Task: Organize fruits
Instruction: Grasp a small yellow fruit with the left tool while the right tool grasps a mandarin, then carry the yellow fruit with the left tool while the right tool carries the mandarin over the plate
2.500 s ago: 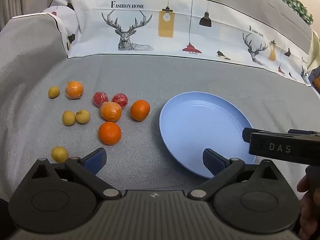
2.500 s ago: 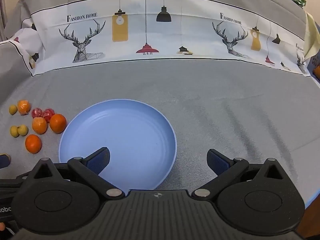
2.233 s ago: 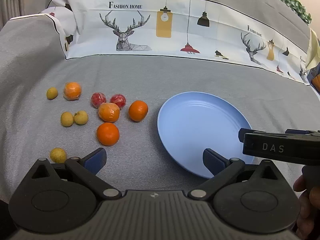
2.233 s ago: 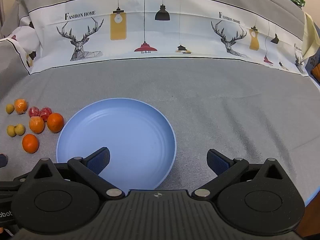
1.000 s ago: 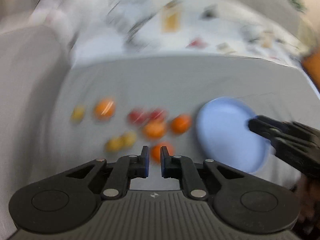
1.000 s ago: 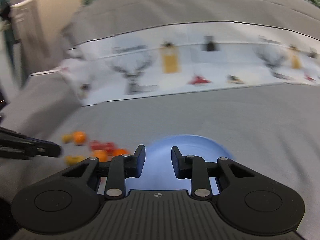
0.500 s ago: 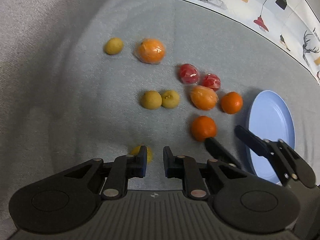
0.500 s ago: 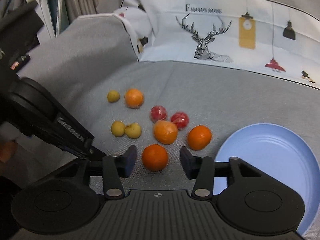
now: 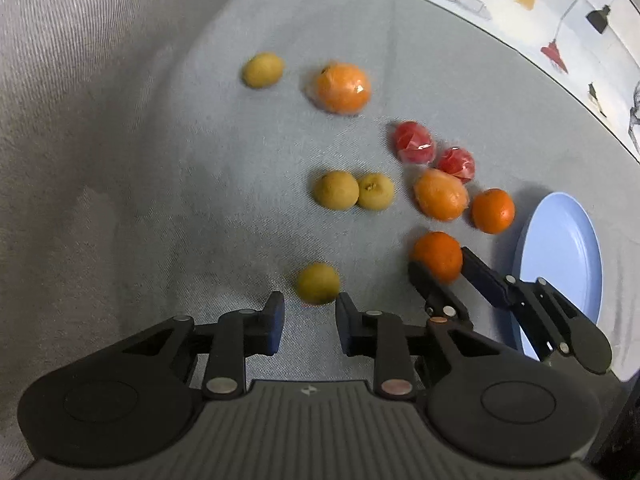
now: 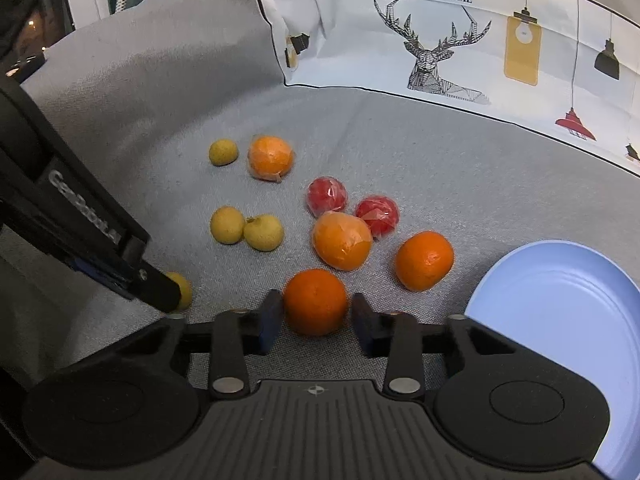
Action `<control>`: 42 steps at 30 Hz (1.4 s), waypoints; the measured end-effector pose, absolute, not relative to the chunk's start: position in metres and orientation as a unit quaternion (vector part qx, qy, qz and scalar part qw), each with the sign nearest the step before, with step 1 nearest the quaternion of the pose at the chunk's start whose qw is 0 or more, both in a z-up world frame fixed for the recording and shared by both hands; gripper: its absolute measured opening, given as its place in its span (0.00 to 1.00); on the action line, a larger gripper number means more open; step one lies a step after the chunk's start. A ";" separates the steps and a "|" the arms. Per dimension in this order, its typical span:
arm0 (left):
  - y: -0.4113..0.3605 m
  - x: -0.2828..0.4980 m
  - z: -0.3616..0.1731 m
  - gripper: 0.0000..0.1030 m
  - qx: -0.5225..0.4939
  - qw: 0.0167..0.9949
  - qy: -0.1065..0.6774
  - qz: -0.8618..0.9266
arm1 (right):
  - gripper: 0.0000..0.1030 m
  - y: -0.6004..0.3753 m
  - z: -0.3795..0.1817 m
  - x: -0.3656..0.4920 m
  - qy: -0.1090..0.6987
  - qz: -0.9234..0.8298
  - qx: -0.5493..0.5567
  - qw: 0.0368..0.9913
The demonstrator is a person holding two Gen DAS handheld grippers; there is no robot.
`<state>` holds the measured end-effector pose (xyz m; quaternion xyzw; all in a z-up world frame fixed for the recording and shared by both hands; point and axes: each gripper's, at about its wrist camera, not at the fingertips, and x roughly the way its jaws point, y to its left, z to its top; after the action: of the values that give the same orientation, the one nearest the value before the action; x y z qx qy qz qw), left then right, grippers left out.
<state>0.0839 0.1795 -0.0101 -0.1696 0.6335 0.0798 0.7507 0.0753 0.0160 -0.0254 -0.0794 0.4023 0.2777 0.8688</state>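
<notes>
Several fruits lie on the grey cloth. My left gripper (image 9: 310, 318) is open, its fingertips just short of a small yellow fruit (image 9: 318, 283), which also shows half hidden in the right wrist view (image 10: 182, 286). My right gripper (image 10: 314, 318) is open with its jaws on either side of an orange (image 10: 315, 301); the same gripper (image 9: 438, 270) and orange (image 9: 437, 255) show in the left wrist view. I cannot tell if the pads touch it. A light blue plate (image 10: 560, 320) lies to the right, also visible in the left wrist view (image 9: 560, 248).
Farther off lie two more yellow fruits (image 10: 246, 229), a lone yellow one (image 10: 223, 152), two wrapped oranges (image 10: 341, 240), a bare orange (image 10: 424, 260) and two red wrapped fruits (image 10: 352, 204). A printed deer cloth (image 10: 440, 40) rises behind.
Both grippers have moved forward and down toward the fruit. The left jaws have opened wider near the small yellow fruit; the right jaws now flank the nearest orange.
</notes>
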 end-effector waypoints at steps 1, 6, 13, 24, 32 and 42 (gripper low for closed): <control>0.181 0.084 -0.012 0.30 -0.175 0.748 0.635 0.079 | 0.36 0.016 -0.025 0.075 0.402 0.279 -0.080 0.869; 0.185 0.086 -0.015 0.30 -0.184 0.744 0.638 0.073 | 0.36 0.012 -0.022 0.073 0.399 0.283 -0.082 0.868; 0.175 0.096 -0.018 0.30 -0.147 0.758 0.631 0.076 | 0.36 0.009 -0.024 0.073 0.405 0.279 -0.082 0.867; 0.167 0.087 0.003 0.25 -0.129 0.803 0.578 0.064 | 0.36 -0.002 0.002 0.063 0.388 0.287 -0.072 0.873; 0.124 0.049 0.063 0.25 -0.043 0.913 0.401 0.059 | 0.36 -0.058 0.084 0.048 0.327 0.279 -0.046 0.902; 0.032 0.032 0.048 0.25 -0.043 0.944 0.324 -0.034 | 0.35 -0.158 0.063 0.058 0.347 0.158 0.029 0.924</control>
<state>0.0317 0.0320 0.0476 -0.0427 0.3244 -0.0338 0.9444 0.0582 -0.1579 0.0628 0.0286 0.3474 0.1584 0.9238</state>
